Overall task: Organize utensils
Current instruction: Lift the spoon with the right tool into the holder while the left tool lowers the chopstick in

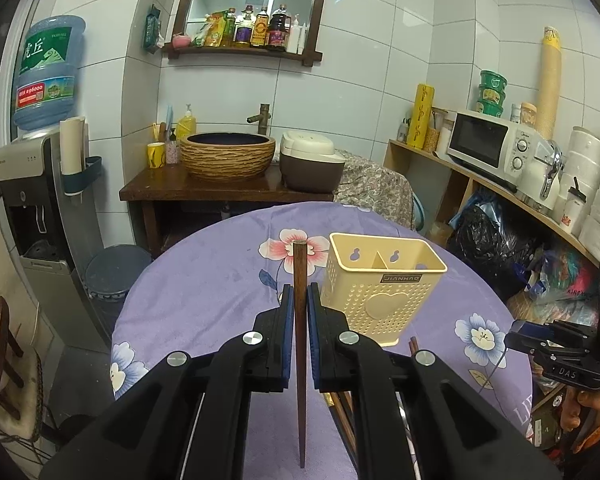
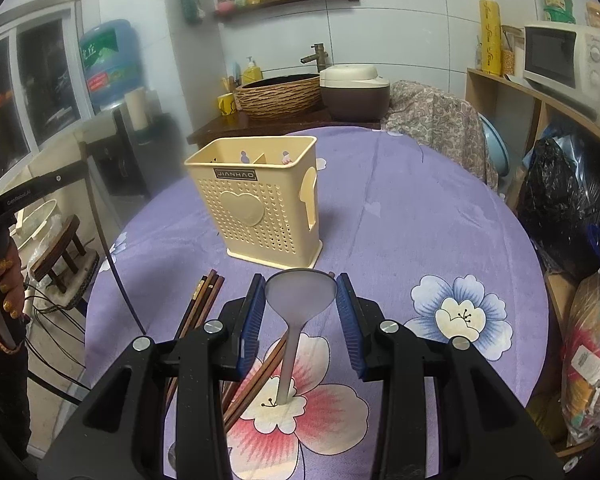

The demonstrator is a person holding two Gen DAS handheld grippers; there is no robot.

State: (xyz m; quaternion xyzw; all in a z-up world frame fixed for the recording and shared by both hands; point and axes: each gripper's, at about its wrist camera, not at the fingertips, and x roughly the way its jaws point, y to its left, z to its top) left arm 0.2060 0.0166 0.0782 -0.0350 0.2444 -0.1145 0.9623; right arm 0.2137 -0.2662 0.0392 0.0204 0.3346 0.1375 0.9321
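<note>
My left gripper (image 1: 299, 300), angled downward above the table, clamps one slender dark wooden chopstick (image 1: 300, 320). My right gripper (image 2: 300, 300), partly open, pinches a translucent plastic spoon (image 2: 300, 292) by its bowl. The perforated cream utensil holder (image 2: 260, 196) stands upright on the purple floral tablecloth (image 2: 420, 208), near loose chopsticks (image 2: 204, 300).

Utensil holder (image 2: 256, 196): "JIANHAO"; water jug (image 1: 48, 72): perhaps "虎丘".

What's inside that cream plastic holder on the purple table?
The cream holder shows only a divider splitting it into two compartments; no utensils rise above its rim. Its perforated walls hide the bottom, so small items lying there cannot be ruled out.
</note>
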